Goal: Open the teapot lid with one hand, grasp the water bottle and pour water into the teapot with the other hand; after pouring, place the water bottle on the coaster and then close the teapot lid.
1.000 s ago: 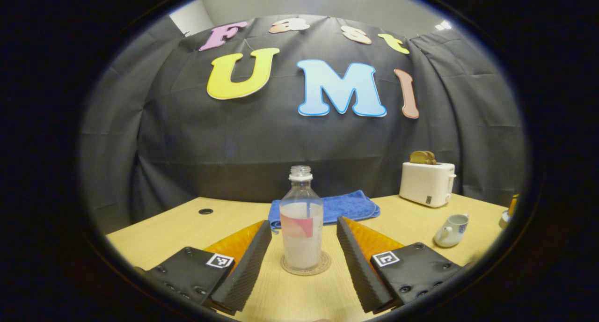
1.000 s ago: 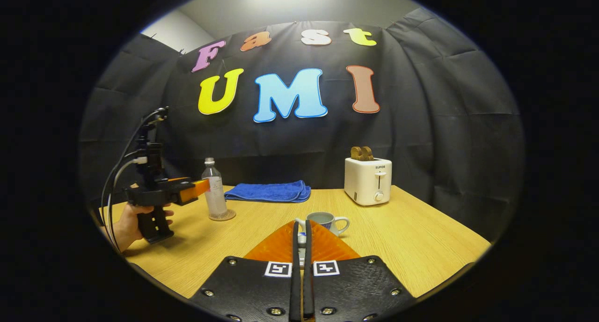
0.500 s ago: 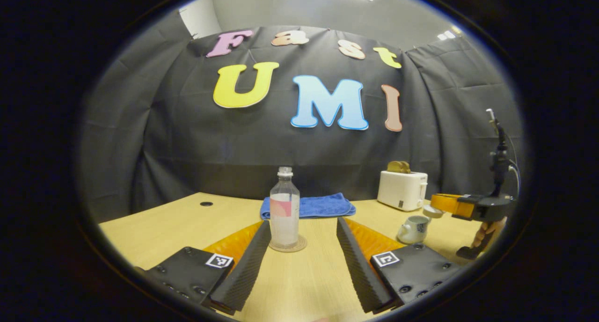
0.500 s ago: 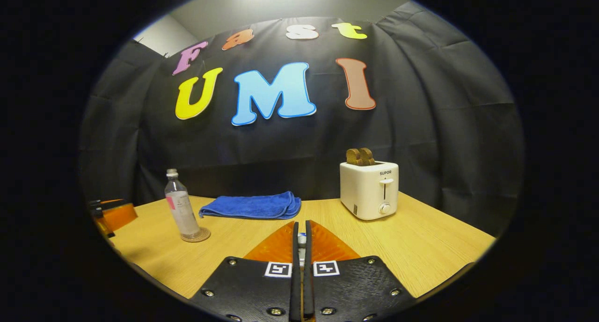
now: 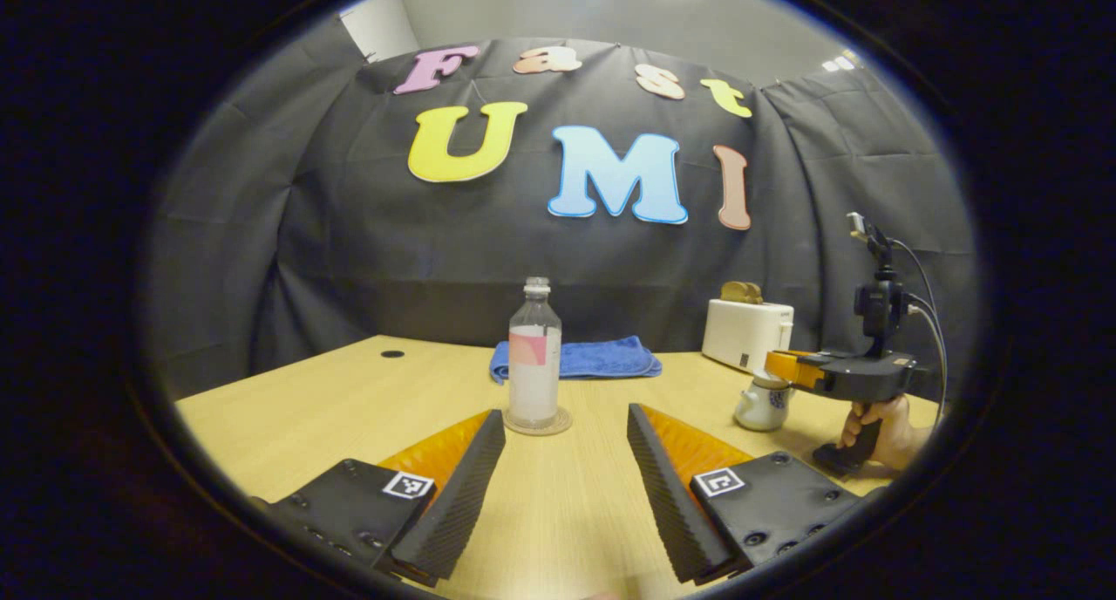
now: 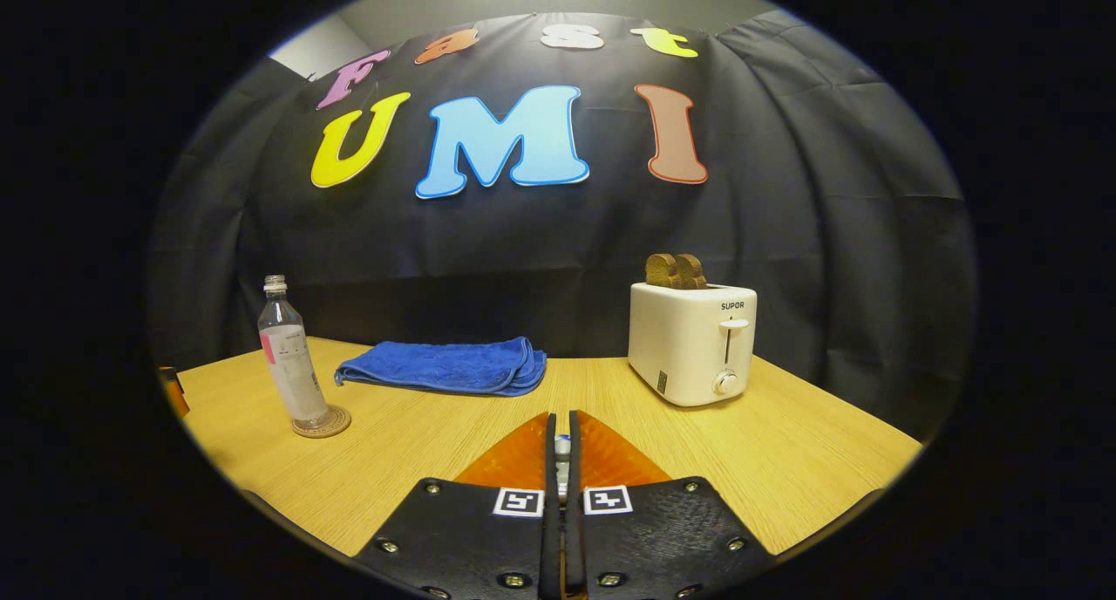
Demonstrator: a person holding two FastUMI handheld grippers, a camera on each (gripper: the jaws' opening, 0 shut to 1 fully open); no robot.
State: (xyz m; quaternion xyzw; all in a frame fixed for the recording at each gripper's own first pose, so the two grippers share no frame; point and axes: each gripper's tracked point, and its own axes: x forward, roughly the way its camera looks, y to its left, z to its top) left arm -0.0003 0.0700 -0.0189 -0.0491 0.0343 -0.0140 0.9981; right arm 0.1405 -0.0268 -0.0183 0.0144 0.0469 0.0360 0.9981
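Observation:
A clear water bottle (image 5: 534, 356) stands upright on a round coaster (image 5: 538, 423), a short way beyond my left gripper (image 5: 565, 414). That gripper is open with nothing between its fingers. In the right gripper view the bottle (image 6: 288, 356) and coaster (image 6: 321, 423) sit at the far left. The small white teapot (image 5: 761, 405) stands to the right. My right gripper (image 5: 774, 367), held by a hand (image 5: 882, 426), reaches level over the teapot's top. My right gripper (image 6: 562, 419) is shut on the lid's small knob (image 6: 562, 446). The fingers hide the pot.
A folded blue towel (image 5: 580, 358) lies at the back behind the bottle. A white toaster (image 6: 693, 343) with bread in its slots stands at the back right. The wooden table (image 5: 331, 408) has a small round hole (image 5: 392, 353) at the far left.
My left gripper has pulled back from the bottle, which stays on the coaster. My right gripper, still shut on the lid, has come down over the teapot's top.

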